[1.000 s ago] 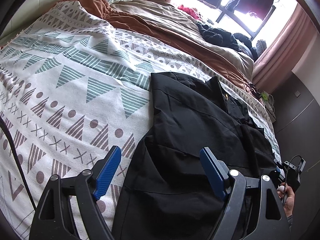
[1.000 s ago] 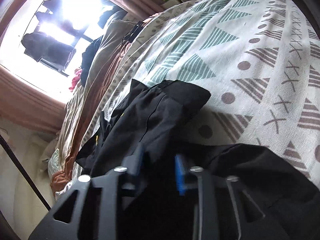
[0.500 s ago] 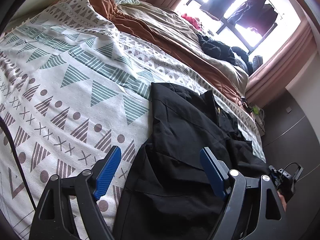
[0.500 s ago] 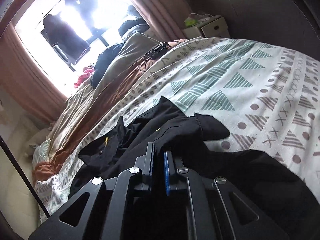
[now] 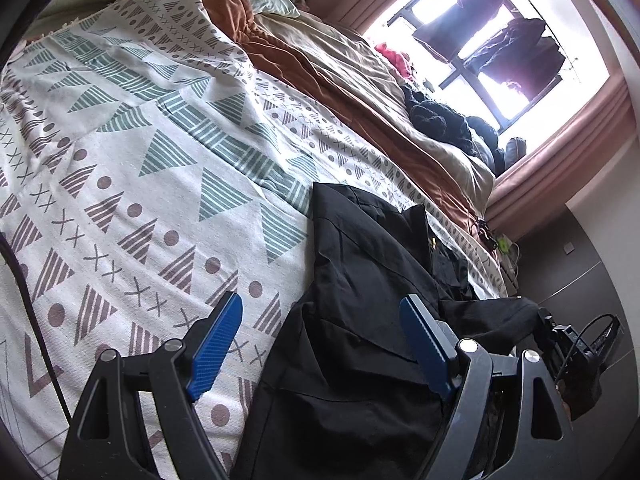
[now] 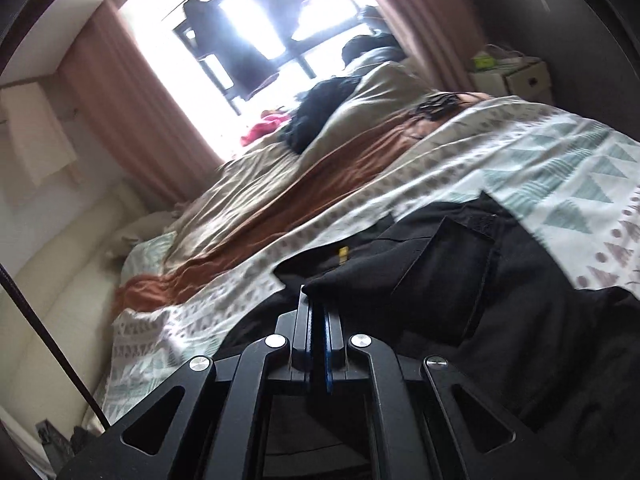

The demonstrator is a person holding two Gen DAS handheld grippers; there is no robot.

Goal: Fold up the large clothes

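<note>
A black garment (image 5: pixel 360 280) lies spread on the patterned bedspread (image 5: pixel 160 160). My left gripper (image 5: pixel 322 302) hovers open over the garment's near left edge, with nothing between its blue pads (image 5: pixel 216 344). In the same view, at the far right, my right gripper (image 5: pixel 548 320) holds a stretched-out flap of the black cloth. In the right wrist view the right gripper (image 6: pixel 318 292) is shut, with a fold of the black garment (image 6: pixel 460 280) pinched at its tips and raised off the bedspread (image 6: pixel 560 152). A small yellow tag (image 6: pixel 343 253) shows on the garment.
A brown and beige duvet (image 5: pixel 360 80) is bunched along the far side of the bed. Dark clothes (image 5: pixel 440 120) and a red item (image 5: pixel 394 54) lie near the bright window. A pale pillow (image 5: pixel 268 0) lies at the head, a bedside stand (image 6: pixel 516 76) at the wall.
The right gripper's jaws closed fully on the black fabric, then it rose and rolled, lifting the fold. The left gripper drifted slightly and stayed open.
</note>
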